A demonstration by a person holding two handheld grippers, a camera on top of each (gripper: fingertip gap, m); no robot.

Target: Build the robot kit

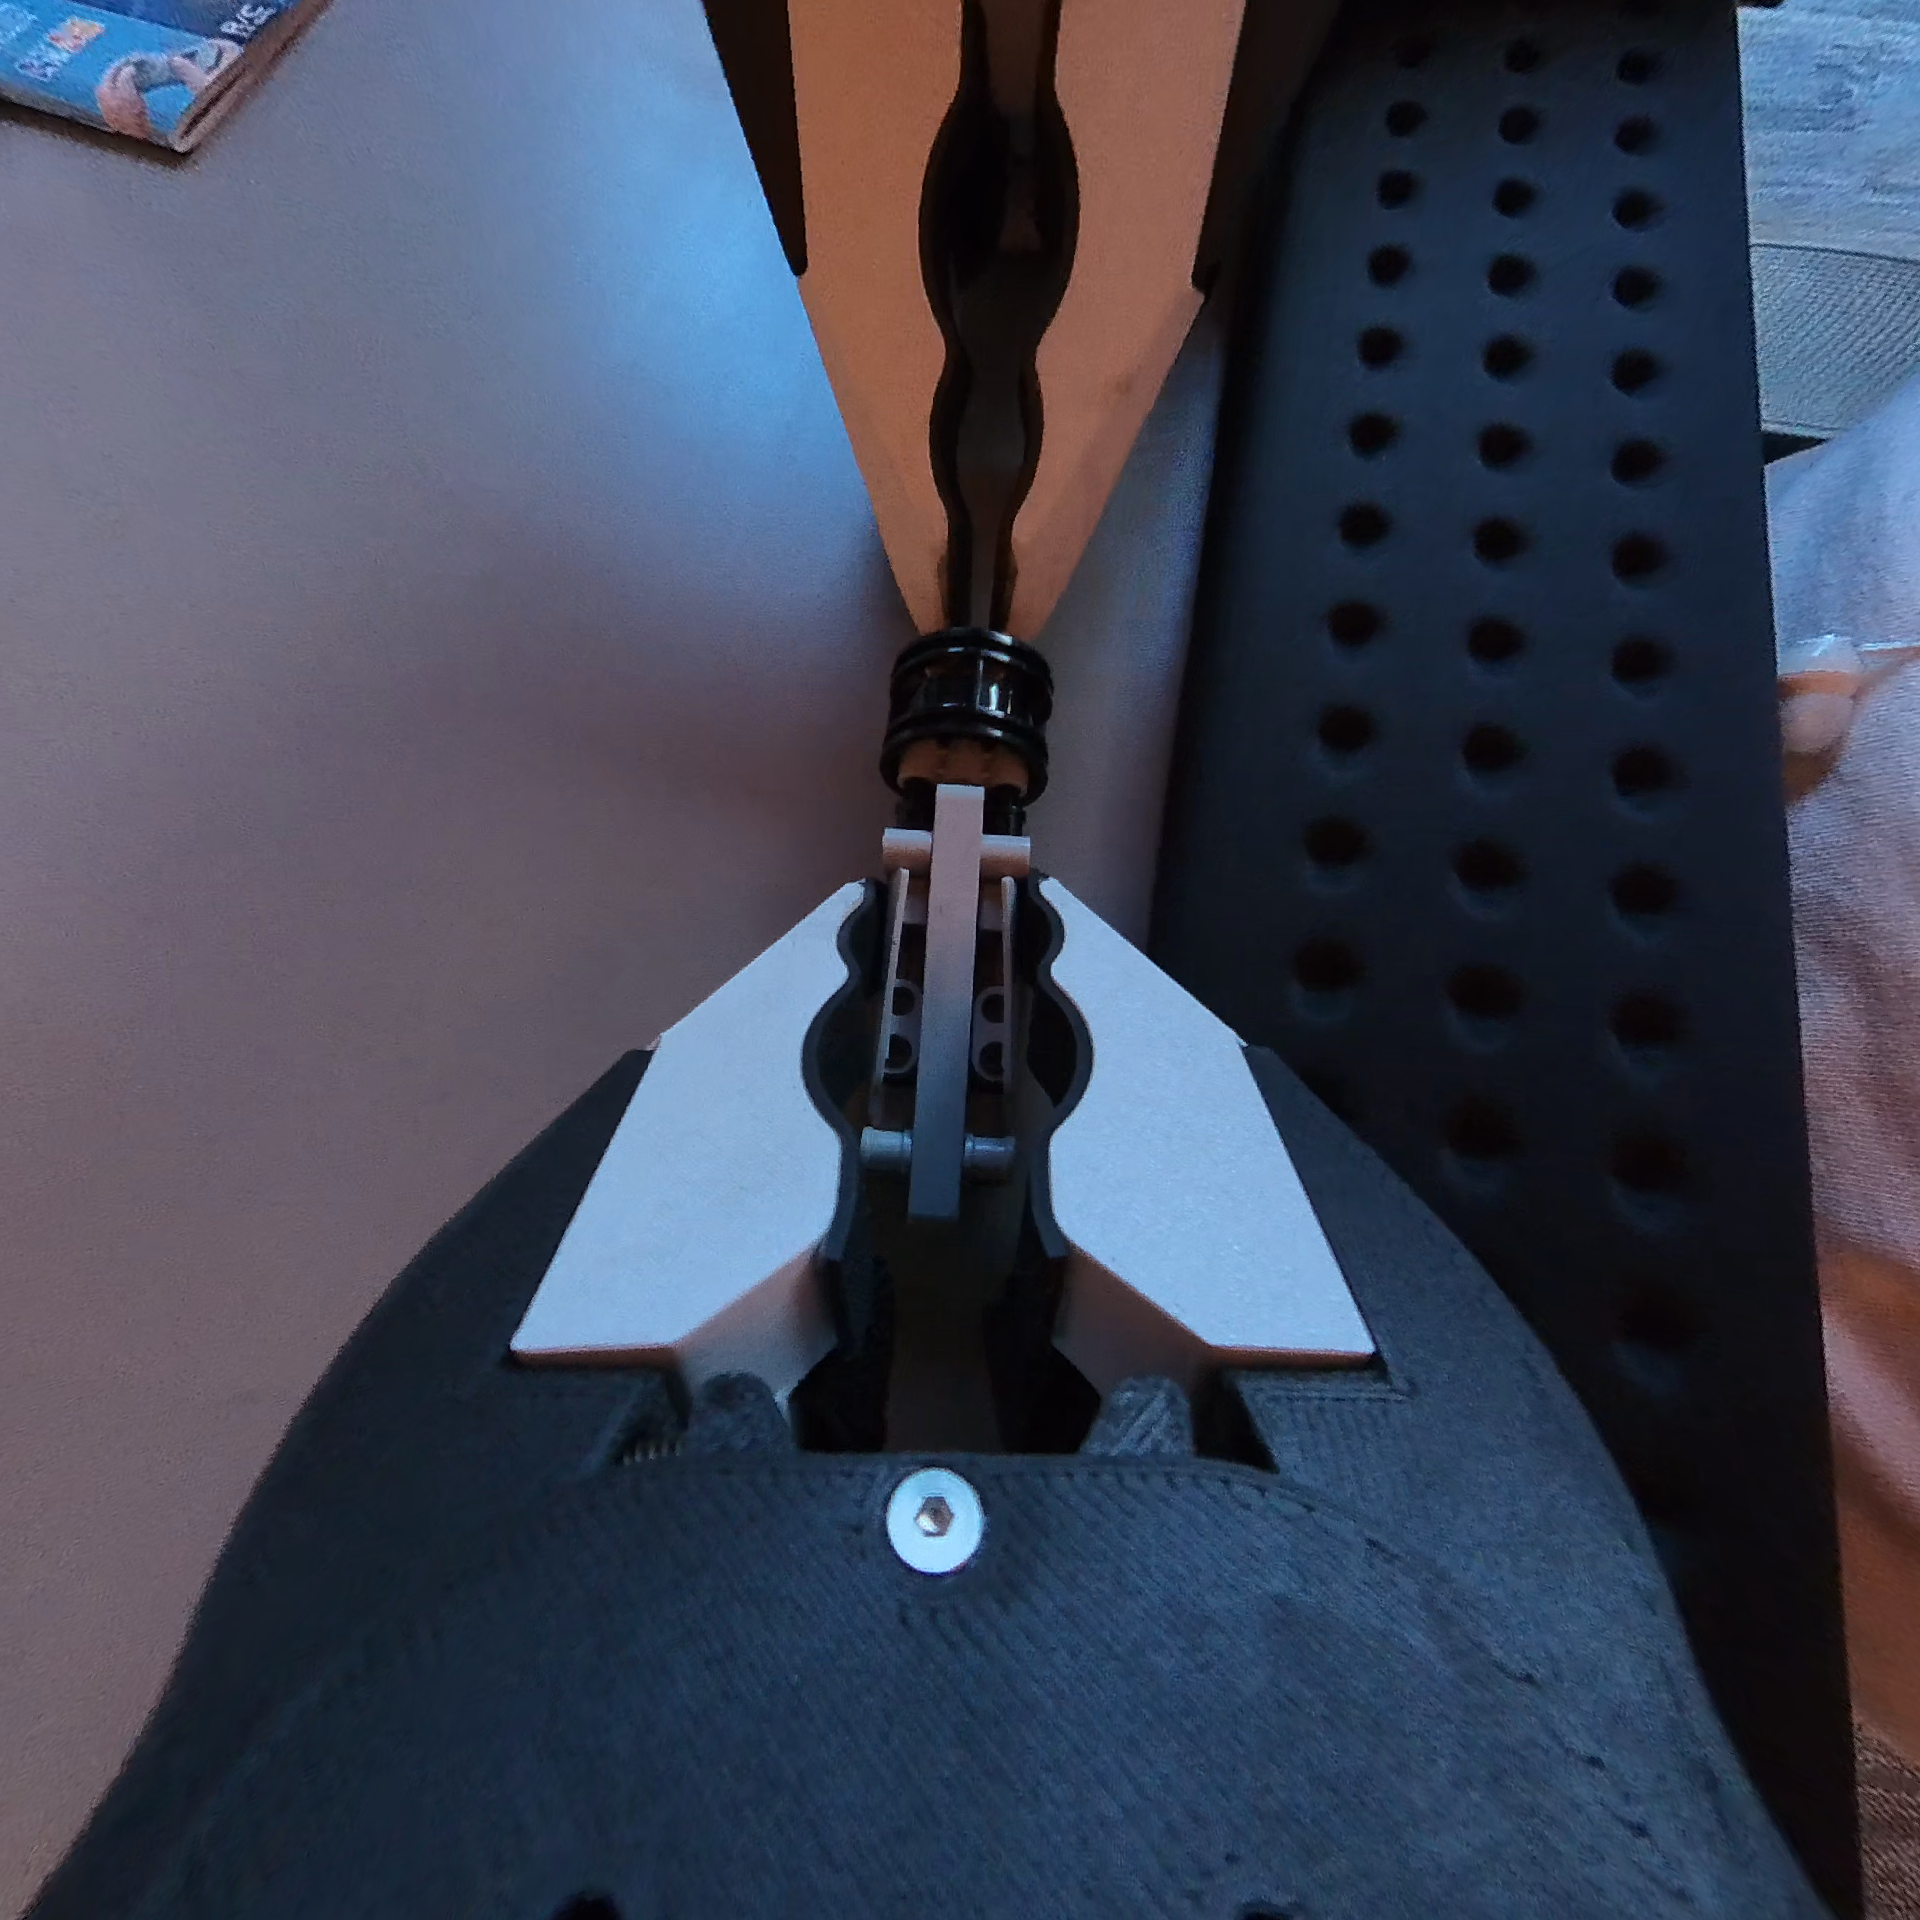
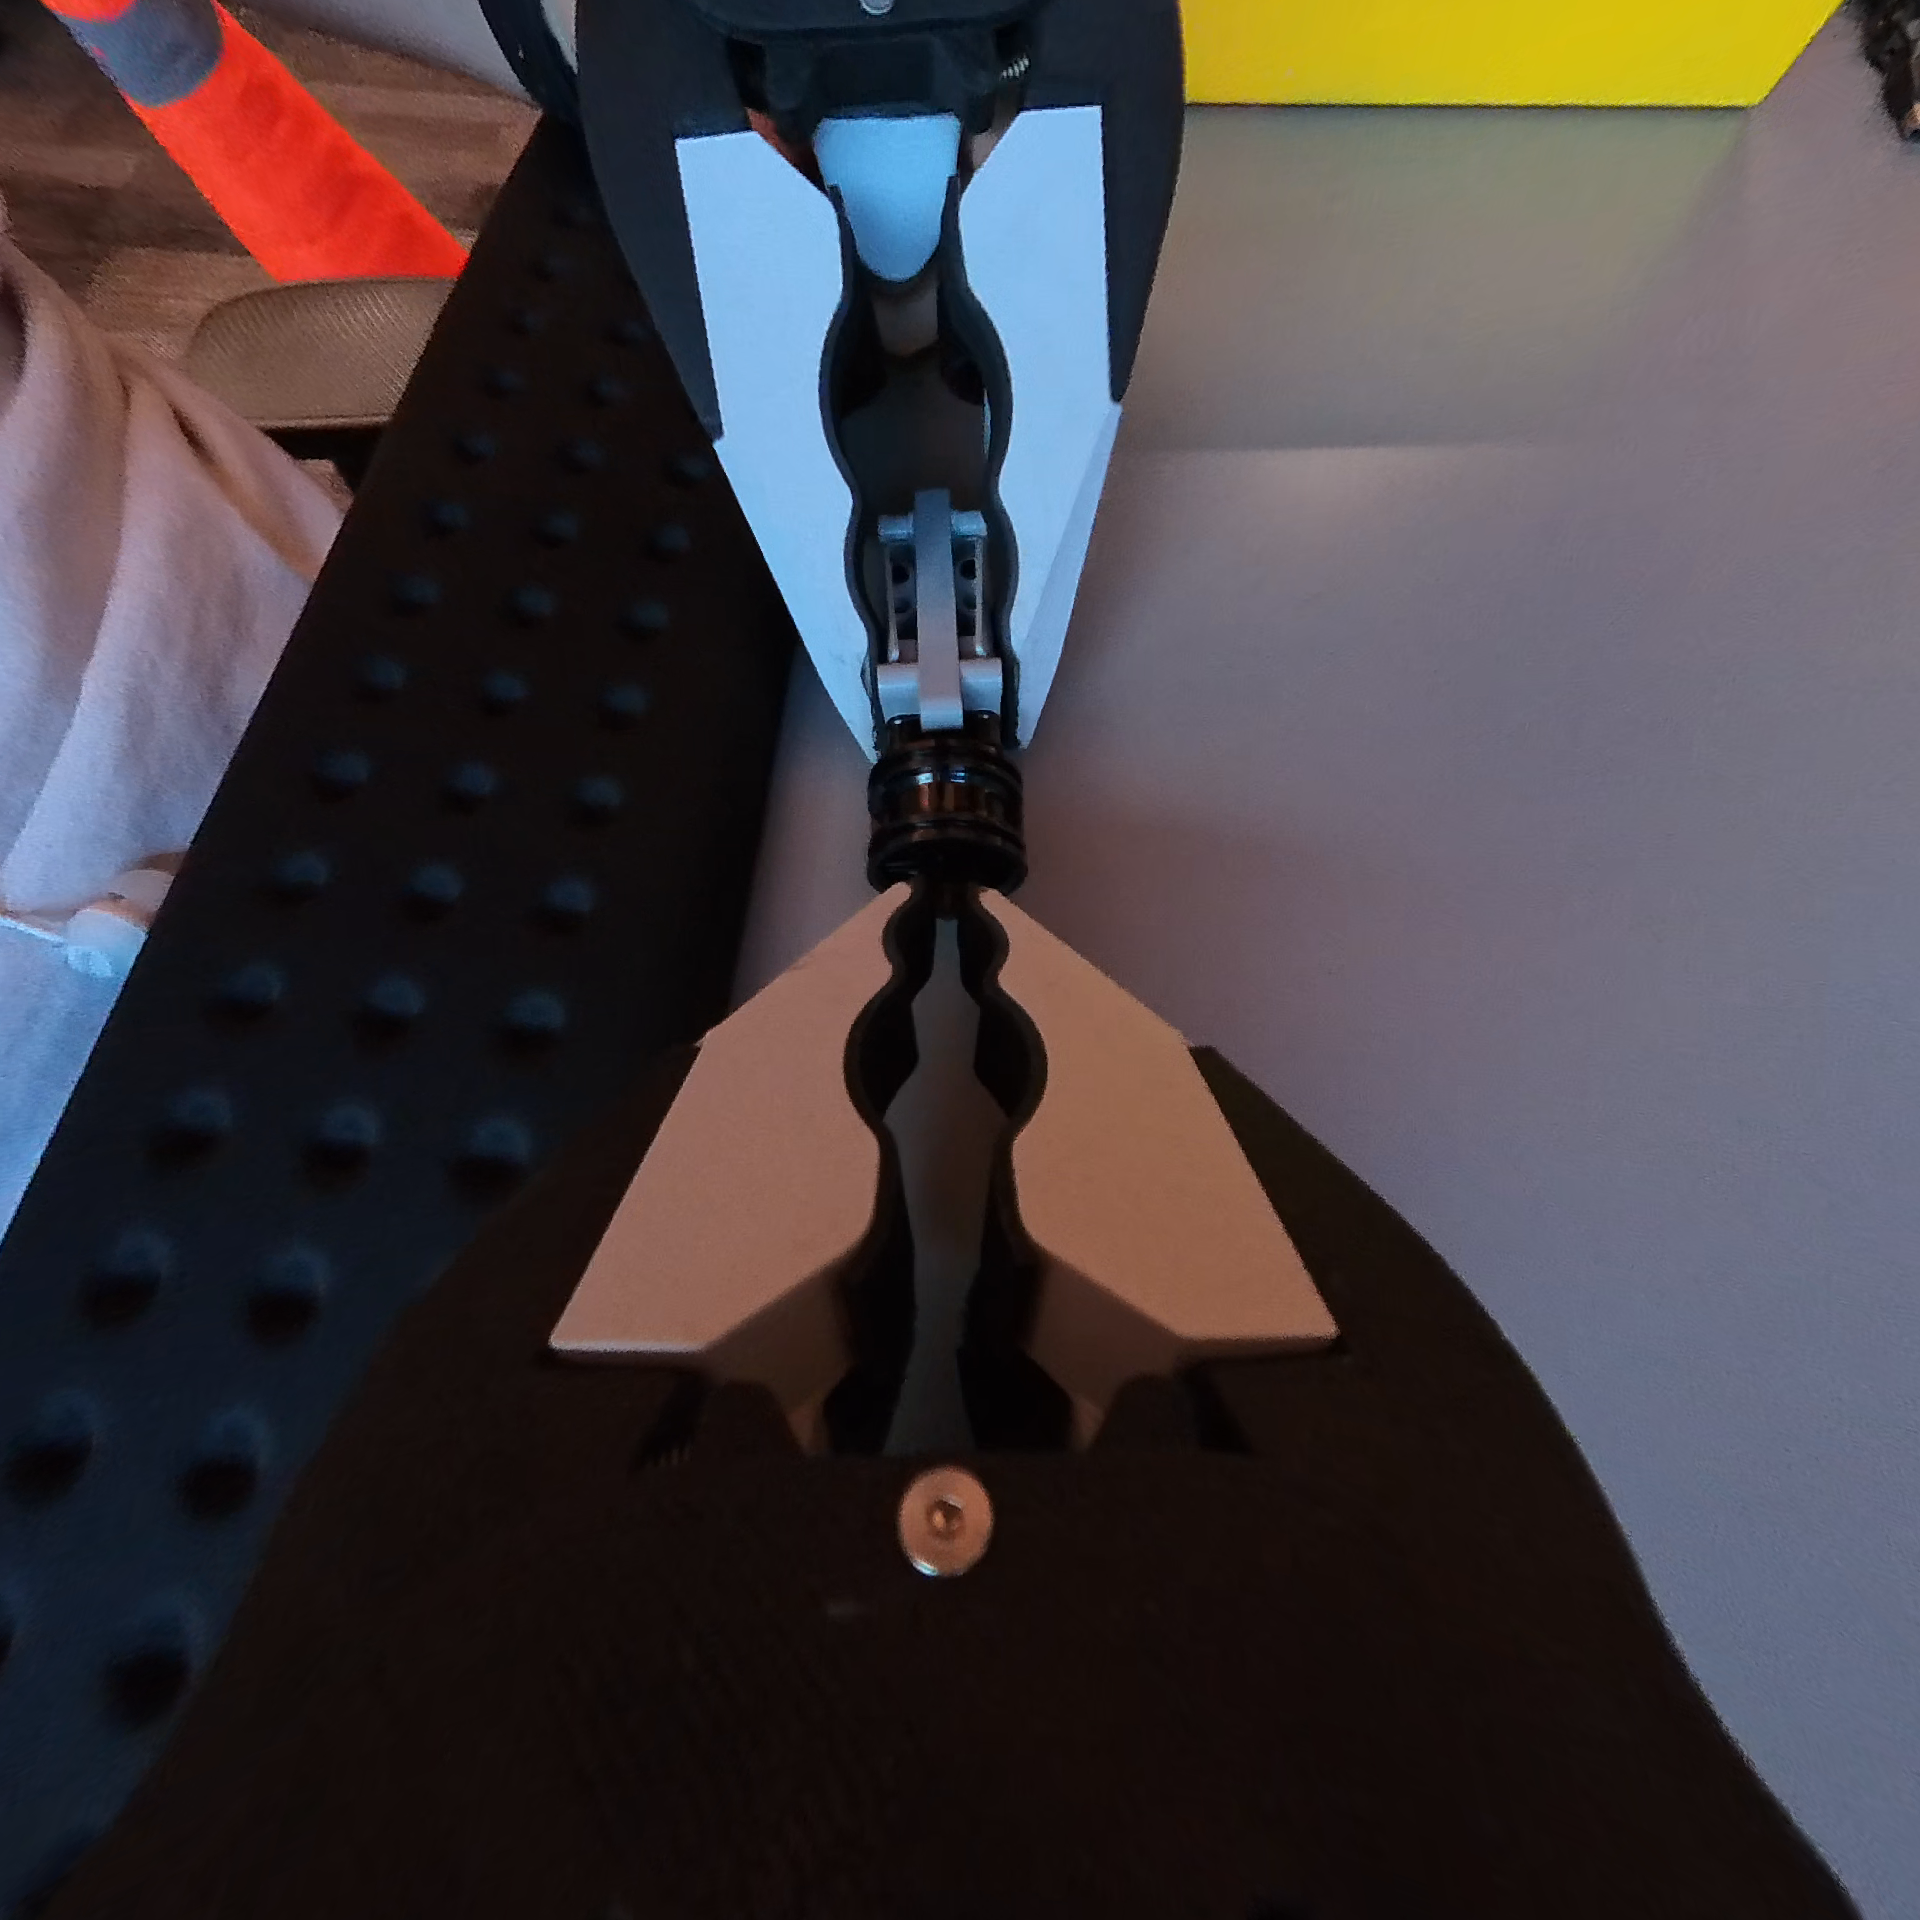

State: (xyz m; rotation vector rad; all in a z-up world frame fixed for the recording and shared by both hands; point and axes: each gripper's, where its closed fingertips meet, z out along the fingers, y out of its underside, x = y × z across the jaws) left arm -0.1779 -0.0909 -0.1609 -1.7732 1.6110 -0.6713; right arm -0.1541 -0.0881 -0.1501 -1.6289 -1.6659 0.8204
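Note:
My left gripper (image 1: 951, 883) is shut on a small grey toy-brick assembly (image 1: 951, 987) with a curved plate on top. A black ribbed wheel-like piece (image 1: 966, 707) sits on the assembly's far end, just past the fingertips. My right gripper (image 1: 971, 613) comes in from the opposite side, and its nearly closed tips pinch the far end of the black piece. In the right wrist view, the right gripper (image 2: 945, 909) meets the black ribbed piece (image 2: 945, 821). Beyond it, the left gripper (image 2: 945, 727) holds the grey assembly (image 2: 935, 603). Everything is held just above a grey table (image 2: 1455, 727).
A long black board with rows of holes (image 1: 1496, 623) lies beside the grippers and also shows in the right wrist view (image 2: 416, 831). A yellow box (image 2: 1455, 52) stands at the far edge. An orange bar (image 2: 281, 177), a blue booklet (image 1: 135, 62) and a person's pale clothing (image 2: 104, 623) are nearby. The tips of both grippers are at nearly the same place.

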